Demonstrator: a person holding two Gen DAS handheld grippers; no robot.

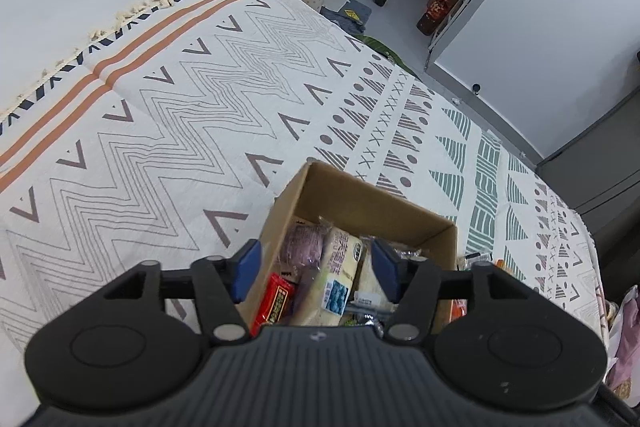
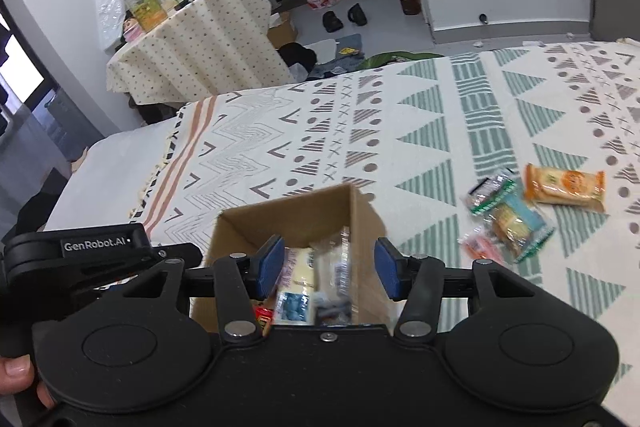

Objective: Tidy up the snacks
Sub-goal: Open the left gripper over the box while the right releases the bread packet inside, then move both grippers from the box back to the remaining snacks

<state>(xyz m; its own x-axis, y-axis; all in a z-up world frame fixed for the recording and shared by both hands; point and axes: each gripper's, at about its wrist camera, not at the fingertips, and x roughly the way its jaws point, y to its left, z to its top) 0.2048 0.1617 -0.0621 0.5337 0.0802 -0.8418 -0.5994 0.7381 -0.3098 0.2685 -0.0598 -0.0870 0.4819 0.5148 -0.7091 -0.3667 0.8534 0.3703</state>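
Both grippers, left and right, hover wide open over the box; packets at right on the bed likely come next.

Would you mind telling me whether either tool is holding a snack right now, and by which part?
Neither holds anything. The left tool and right tool both hang open over the cardboard box; a blurred packet sits between the right fingers, untouched.

Brown box on white, zigzag-patterned blanket.

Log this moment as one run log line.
left gripper open over box | right gripper open, packet dropping in | loose snacks on bedspread
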